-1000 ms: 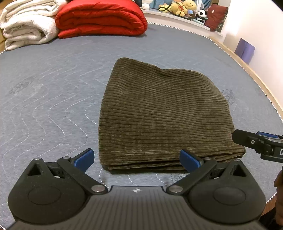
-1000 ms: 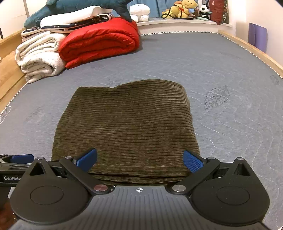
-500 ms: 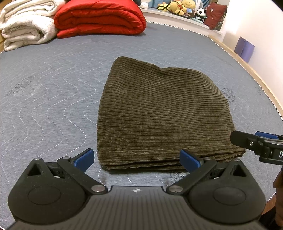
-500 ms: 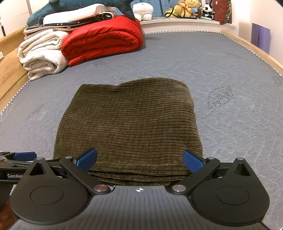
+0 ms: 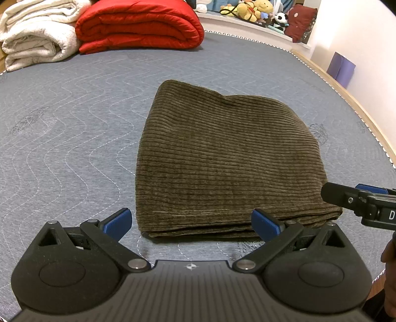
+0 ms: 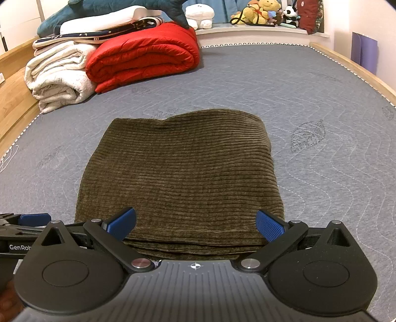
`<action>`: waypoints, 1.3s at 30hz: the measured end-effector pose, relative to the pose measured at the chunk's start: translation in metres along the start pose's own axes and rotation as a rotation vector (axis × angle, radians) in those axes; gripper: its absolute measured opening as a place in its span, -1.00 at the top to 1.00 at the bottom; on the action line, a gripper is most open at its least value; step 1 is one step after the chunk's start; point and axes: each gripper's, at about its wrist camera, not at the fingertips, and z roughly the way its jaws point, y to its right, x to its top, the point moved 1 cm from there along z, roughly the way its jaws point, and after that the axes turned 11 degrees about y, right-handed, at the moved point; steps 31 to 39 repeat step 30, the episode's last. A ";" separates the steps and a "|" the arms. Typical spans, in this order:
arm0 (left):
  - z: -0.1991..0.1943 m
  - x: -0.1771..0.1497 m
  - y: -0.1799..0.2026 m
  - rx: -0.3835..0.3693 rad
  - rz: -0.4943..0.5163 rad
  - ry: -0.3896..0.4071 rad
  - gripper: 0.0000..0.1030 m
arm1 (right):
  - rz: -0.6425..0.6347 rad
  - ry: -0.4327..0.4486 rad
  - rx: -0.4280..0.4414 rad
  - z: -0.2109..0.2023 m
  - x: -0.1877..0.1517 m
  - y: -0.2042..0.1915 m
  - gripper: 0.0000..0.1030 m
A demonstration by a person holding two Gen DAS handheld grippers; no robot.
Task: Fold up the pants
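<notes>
Olive-brown corduroy pants (image 5: 222,161) lie folded into a thick rectangle on the grey quilted mattress (image 5: 61,148); they fill the middle of the right wrist view too, pants (image 6: 183,178). My left gripper (image 5: 190,221) is open just short of the near folded edge, holding nothing. My right gripper (image 6: 195,223) is open as well, its blue pads (image 6: 268,225) standing over the near edge without pinching cloth. The right gripper's tip shows at the far right of the left wrist view, right gripper (image 5: 358,200).
A rolled red quilt (image 6: 143,59) and a white blanket (image 6: 57,79) sit at the mattress's far left, with more bedding stacked on top. Stuffed toys (image 6: 259,12) line the back ledge. A wooden bed rail (image 5: 346,99) borders the right side, with a purple box (image 5: 341,68) beyond.
Both grippers have backed slightly away from the pants and tilted a little; the pants lie unmoved and both grippers stay open.
</notes>
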 end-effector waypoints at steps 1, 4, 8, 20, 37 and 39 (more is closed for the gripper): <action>0.000 0.000 0.000 0.000 0.000 0.000 -0.99 | 0.001 0.000 0.000 0.000 0.000 0.000 -0.99; 0.000 0.000 0.000 0.000 0.001 0.000 -0.99 | 0.000 -0.001 0.002 0.000 0.000 0.001 -0.99; 0.000 0.000 0.000 0.000 0.000 0.000 -0.99 | 0.000 0.000 0.001 0.000 0.000 0.000 -0.99; -0.001 0.000 0.000 -0.007 0.003 0.003 -0.99 | 0.000 0.000 0.000 0.000 0.000 0.001 -0.99; -0.001 0.000 -0.002 -0.017 0.011 0.010 -0.99 | 0.006 0.000 -0.001 0.000 0.000 -0.002 -0.99; -0.001 0.000 -0.002 -0.017 0.011 0.010 -0.99 | 0.006 0.000 -0.001 0.000 0.000 -0.002 -0.99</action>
